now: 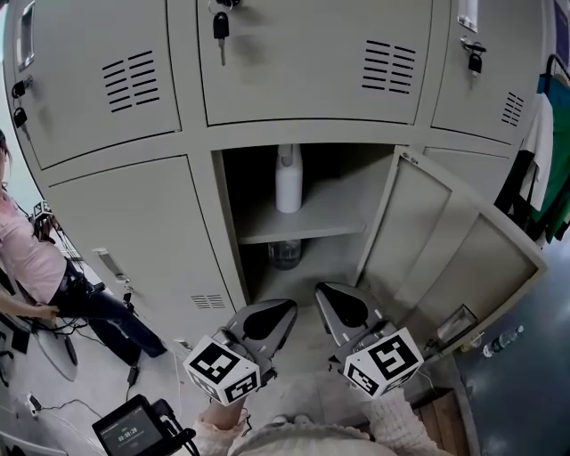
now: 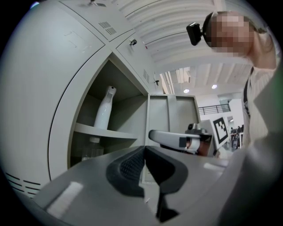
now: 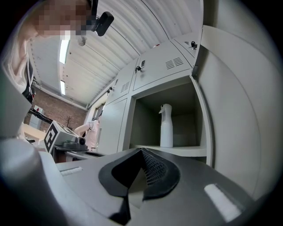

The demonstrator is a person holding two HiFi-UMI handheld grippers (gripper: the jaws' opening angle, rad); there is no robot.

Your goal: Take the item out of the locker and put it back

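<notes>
1. Far left: a person (image 1: 27,258) in a pink top, partly cut off by the frame edge. Below, on the floor, a small device with a lit screen (image 1: 132,434).
2. Upper row of lockers is closed. A key (image 1: 220,27) hangs from the lock of the middle one.
3. Left gripper (image 1: 267,319) is held low in front of the open locker (image 1: 245,214), outside it. Its own view shows the jaws clenched, pads meeting at the tip (image 2: 144,150), nothing between them. Marker cube (image 1: 223,370) faces up.
4. White spray bottle (image 1: 289,183) stands upright on the locker's shelf (image 1: 329,223), toward the back, well apart from both grippers. It shows in both gripper views (image 2: 104,111) (image 3: 166,128).
5. Under the shelf: a clear bottle (image 1: 285,254), upright, details hard to make out.
6. Right gripper (image 1: 343,307) is just beside the left one, also outside the locker. Jaws pressed together and empty (image 3: 141,152).
7. Locker door (image 1: 445,240) is swung wide open to the right.
8. Far right: dark and green garments (image 1: 552,169) hanging.
</notes>
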